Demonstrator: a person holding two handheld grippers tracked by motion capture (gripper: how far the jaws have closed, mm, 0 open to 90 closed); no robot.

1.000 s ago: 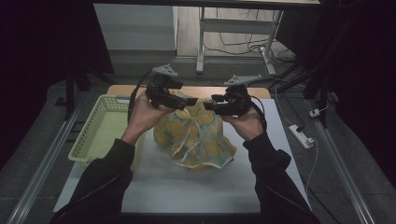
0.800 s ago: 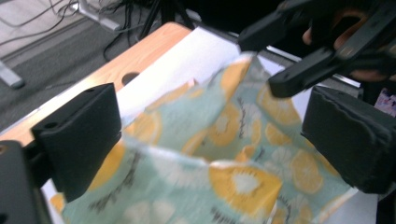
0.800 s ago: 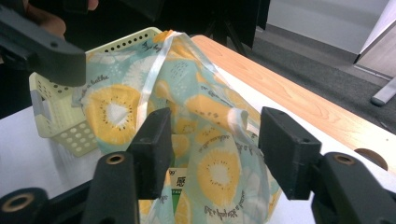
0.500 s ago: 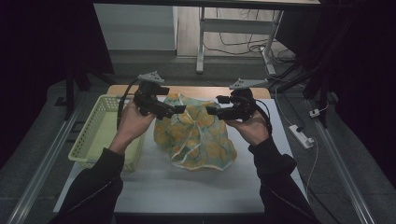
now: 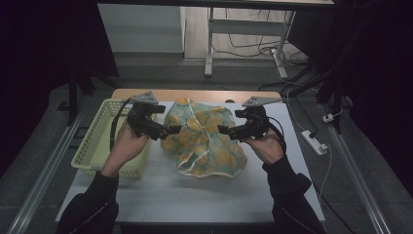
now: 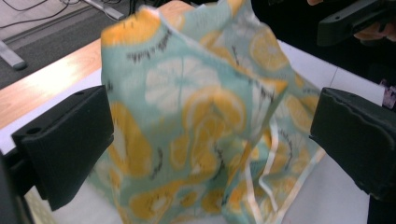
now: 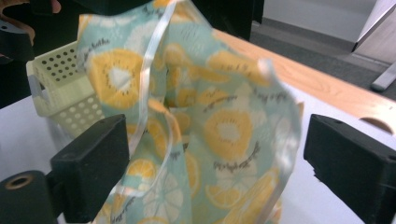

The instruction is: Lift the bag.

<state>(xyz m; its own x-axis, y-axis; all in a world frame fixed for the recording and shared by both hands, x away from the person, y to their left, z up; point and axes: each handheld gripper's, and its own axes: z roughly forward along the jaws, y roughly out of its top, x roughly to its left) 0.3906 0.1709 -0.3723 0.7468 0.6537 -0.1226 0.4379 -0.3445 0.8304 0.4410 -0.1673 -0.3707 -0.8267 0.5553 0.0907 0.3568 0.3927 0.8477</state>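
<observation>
A crumpled lemon-print cloth (image 5: 203, 139) lies mid-table between the open left gripper (image 5: 174, 129) and right gripper (image 5: 223, 129), whose jaws have just been opening.

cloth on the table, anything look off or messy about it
The lemon-print cloth sits bunched in a rumpled heap mid-table rather than flat, with its pale hem twisted through the folds. Both tools, left and right, flank it with jaws open. The basket looks undisturbed; nothing spilled or torn.
</observation>
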